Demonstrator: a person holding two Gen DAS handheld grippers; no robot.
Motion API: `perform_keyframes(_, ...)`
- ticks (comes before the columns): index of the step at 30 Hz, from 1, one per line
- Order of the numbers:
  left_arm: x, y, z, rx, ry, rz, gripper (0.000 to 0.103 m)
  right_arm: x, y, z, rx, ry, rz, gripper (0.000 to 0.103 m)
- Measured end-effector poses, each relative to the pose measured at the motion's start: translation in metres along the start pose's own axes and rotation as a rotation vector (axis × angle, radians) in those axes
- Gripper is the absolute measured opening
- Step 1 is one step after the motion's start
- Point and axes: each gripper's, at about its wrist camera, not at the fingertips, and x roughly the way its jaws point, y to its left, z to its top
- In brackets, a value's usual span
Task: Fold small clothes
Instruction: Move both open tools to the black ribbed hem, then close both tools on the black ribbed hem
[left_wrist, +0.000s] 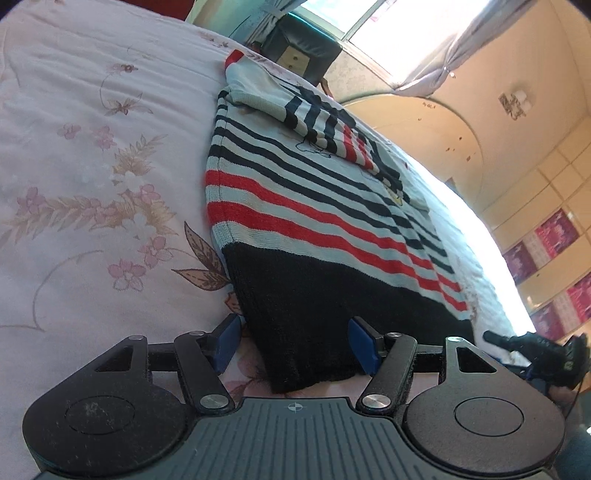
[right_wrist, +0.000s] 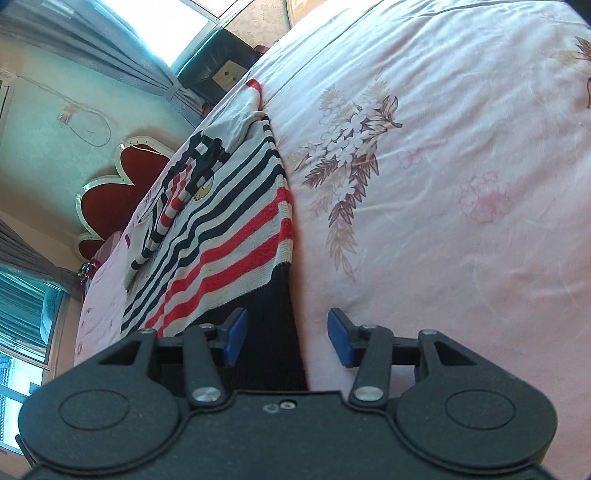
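**Both grippers at the sweater hem, fingers open, nothing gripped**

Sweater (left_wrist: 314, 192) lies flat on the bed (left_wrist: 92, 166), on a pink floral bedspread. Knit, pale blue-grey body with navy and red stripes, wide black hem band nearest both cameras. One sleeve (left_wrist: 325, 122) is folded across the chest, its striped part lying on the body. Red-trimmed collar end (left_wrist: 233, 57) points away from the cameras, toward the window (left_wrist: 373, 22).

Left gripper (left_wrist: 293, 343): fingers apart, blue pads clearly separated. A corner of the black hem sits between them in the left wrist view, near the left pad. Pads do not press on the fabric, as far as the frame shows. Floral bedspread is visible under and beside that corner.

Right gripper (right_wrist: 288, 338): fingers apart as well. The right edge of the black hem (right_wrist: 273, 332) runs up between the pads, closer to the left pad; the right pad hangs over bare bedspread (right_wrist: 461, 184). No squeeze on the cloth is visible.

In the left wrist view, the tip of the other gripper (left_wrist: 532, 345) shows at the far right, just past the other hem corner.

Background: grey curtains (right_wrist: 110, 44) by the window, a dark armchair (left_wrist: 303, 44) past the bed, a red flower-shaped headboard (right_wrist: 114, 192) in the right wrist view, cream wall panels with purple posters (left_wrist: 554, 236) in the left wrist view.
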Motion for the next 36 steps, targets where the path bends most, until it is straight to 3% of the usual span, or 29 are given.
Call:
perform_keyframes(7, 0.012, 0.024, -0.001, -0.181, -0.025, -0.149, 0.064, 0.015, 0.008, 0.003, -0.014, 0.059, 0.050, 0.048)
perform_keyframes(16, 0.039, 0.010, 0.014, -0.163, -0.007, -0.190, 0.064, 0.034, 0.018, 0.005, -0.026, 0.093, 0.095, 0.048)
perform_keyframes(17, 0.042, 0.007, 0.016, -0.145, -0.004, -0.183, 0.060, 0.036, 0.020, 0.005, -0.027, 0.095, 0.098, 0.048)
perform_keyframes(18, 0.046, 0.002, 0.017, -0.129, 0.005, -0.164, 0.045, 0.038, 0.021, 0.005, -0.029, 0.097, 0.101, 0.048)
perform_keyframes(19, 0.050, 0.000, 0.019, -0.121, 0.022, -0.136, 0.039, 0.040, 0.022, 0.006, -0.032, 0.099, 0.102, 0.048)
perform_keyframes(22, 0.052, -0.002, 0.018, -0.123, 0.012, -0.110, 0.031, 0.043, 0.025, 0.007, -0.041, 0.102, 0.101, 0.044)
perform_keyframes(25, 0.050, 0.003, 0.014, -0.118, 0.000, -0.077, 0.011, 0.044, 0.027, 0.007, -0.058, 0.112, 0.090, 0.030)
perform_keyframes(26, 0.048, 0.007, 0.012, -0.128, -0.007, -0.088, 0.009, 0.045, 0.027, 0.006, -0.069, 0.116, 0.074, 0.015)
perform_keyframes(27, 0.044, 0.009, 0.011, -0.138, -0.023, -0.102, 0.008, 0.045, 0.027, 0.006, -0.084, 0.120, 0.054, 0.006)
perform_keyframes(29, 0.029, 0.014, 0.006, -0.135, -0.078, -0.144, 0.008, 0.041, 0.029, 0.005, -0.104, 0.107, 0.044, 0.006)
perform_keyframes(32, 0.014, 0.016, 0.003, -0.118, -0.112, -0.145, 0.007, 0.026, 0.037, 0.007, -0.124, 0.069, 0.100, 0.006)
perform_keyframes(35, 0.022, 0.026, -0.002, -0.127, -0.071, -0.095, 0.007, 0.016, 0.040, 0.007, -0.174, 0.037, 0.117, 0.006)
perform_keyframes(36, 0.026, 0.030, -0.003, -0.148, -0.061, -0.096, 0.007, 0.020, 0.035, 0.006, -0.174, 0.052, 0.083, 0.006)
